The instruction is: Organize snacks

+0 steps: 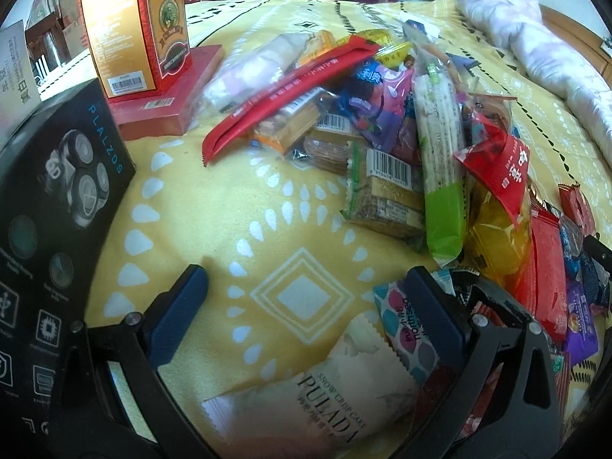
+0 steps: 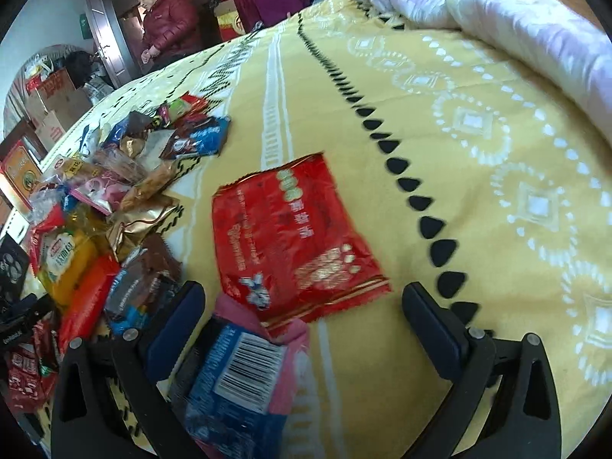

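A heap of wrapped snacks (image 1: 382, 126) lies on a yellow patterned bedspread (image 1: 229, 199). My left gripper (image 1: 306, 279) stands open above the bedspread; a white snow-crisp cake packet (image 1: 325, 390) lies low between its fingers, and a dotted packet (image 1: 405, 329) touches the right finger. In the right wrist view a red snack bag (image 2: 290, 237) lies flat alone on the bedspread. My right gripper (image 2: 302, 294) is open just short of it, with a blue and pink packet (image 2: 244, 375) lying between the fingers near the left one. The snack heap (image 2: 107, 199) spreads to the left.
A black shaver box (image 1: 49, 229) stands at the left, with a tall orange-red box (image 1: 134, 26) on a flat red box (image 1: 168, 95) behind it. A rolled pale quilt (image 2: 497, 19) lies at the far right. People (image 2: 168, 26) sit past the bed's far edge, near cardboard boxes (image 2: 53, 103).
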### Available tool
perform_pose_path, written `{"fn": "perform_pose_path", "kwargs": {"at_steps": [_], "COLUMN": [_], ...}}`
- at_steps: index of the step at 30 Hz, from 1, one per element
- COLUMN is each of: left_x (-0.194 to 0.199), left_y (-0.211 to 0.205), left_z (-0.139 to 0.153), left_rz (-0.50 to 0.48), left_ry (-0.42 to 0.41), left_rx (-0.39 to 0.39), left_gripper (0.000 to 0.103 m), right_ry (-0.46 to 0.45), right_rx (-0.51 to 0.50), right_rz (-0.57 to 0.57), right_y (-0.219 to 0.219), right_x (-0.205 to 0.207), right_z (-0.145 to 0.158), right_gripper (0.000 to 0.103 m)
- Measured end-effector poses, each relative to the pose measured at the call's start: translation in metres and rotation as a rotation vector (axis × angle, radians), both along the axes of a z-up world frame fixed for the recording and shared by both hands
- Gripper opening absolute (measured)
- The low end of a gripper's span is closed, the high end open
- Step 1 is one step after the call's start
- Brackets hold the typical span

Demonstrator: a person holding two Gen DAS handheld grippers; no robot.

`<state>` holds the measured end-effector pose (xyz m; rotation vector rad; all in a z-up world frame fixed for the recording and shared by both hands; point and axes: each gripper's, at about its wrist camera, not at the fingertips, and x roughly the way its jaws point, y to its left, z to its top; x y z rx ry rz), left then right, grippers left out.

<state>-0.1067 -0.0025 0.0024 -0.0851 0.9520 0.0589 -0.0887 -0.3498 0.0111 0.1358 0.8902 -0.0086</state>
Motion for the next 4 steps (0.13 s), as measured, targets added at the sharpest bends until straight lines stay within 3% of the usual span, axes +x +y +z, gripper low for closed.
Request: {"fn": "perform_pose_path", "kwargs": {"at_steps": [4], "left_x": [-0.0007], "left_y": [0.0006], "left_z": [-0.0008], "left_rz": [0.003], "left_ry": [-0.007], "left_rx": [0.006], "left_gripper": [0.103], "right_ry": [0.015], "right_rx": [0.025], "right_rz": [-0.015], "right_y": [-0.0072], "right_x": [0.0018], "right_z": [-0.0073], "right_gripper": [0.103]}}
